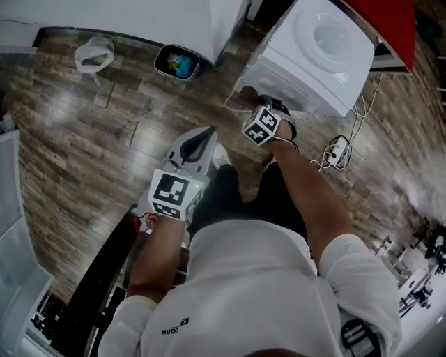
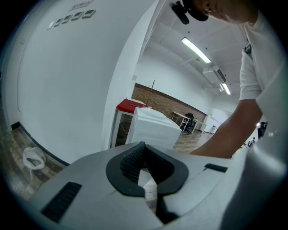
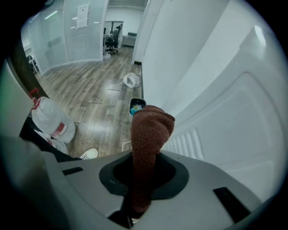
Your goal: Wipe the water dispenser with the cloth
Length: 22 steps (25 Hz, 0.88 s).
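The left tongs (image 2: 142, 152) are hanging low over the wooden floor (image 1: 83, 139) beside the person's shoe (image 1: 221, 157), and they are closed on nothing. The right tongs (image 3: 143, 174) are being held further out and are clamping a brown cloth (image 3: 150, 128), which is standing up out of them in a folded wad. The cloth's top is sitting just beside the ribbed white side panel of the dispenser (image 3: 225, 117); whether it is touching the panel cannot be told. In the head view these tongs are pointing at the low part of the dispenser's side, by the corner nearest the person. The dispenser is standing on the floor next to a red-topped cabinet (image 1: 390, 21). Farther off, a small bin (image 1: 160, 61) with coloured bits inside is sitting at the foot of a white wall (image 1: 139, 17). A white bag (image 1: 94, 54) is lying farther along the same wall.
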{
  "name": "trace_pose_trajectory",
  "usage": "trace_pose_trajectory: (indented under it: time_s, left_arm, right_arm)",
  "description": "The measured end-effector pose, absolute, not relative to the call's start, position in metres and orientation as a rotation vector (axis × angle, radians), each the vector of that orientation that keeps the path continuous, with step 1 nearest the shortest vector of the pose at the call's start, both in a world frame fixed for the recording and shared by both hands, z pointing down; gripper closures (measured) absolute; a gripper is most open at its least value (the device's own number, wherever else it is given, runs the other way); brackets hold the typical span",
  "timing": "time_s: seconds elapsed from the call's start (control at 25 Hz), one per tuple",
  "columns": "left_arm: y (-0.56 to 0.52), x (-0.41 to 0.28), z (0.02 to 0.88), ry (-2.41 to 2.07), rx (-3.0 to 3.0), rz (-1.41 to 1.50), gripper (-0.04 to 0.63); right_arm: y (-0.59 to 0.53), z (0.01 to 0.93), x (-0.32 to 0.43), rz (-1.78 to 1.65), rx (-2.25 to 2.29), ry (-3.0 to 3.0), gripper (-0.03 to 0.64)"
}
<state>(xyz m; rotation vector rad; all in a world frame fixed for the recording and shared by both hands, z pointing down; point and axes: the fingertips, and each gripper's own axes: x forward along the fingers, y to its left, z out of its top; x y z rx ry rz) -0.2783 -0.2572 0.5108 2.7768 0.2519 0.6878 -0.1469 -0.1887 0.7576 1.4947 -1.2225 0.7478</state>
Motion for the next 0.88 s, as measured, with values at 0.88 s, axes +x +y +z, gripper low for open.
trace_pose_trajectory:
  time_s: [0.88]
  left_arm:
    - [-0.095, -0.232, 0.449, -0.073, 2.806, 0.463, 0.603]
  right_arm:
    - [0.007, 0.508, -0.163, 0.612, 1.937, -1.769, 0.563]
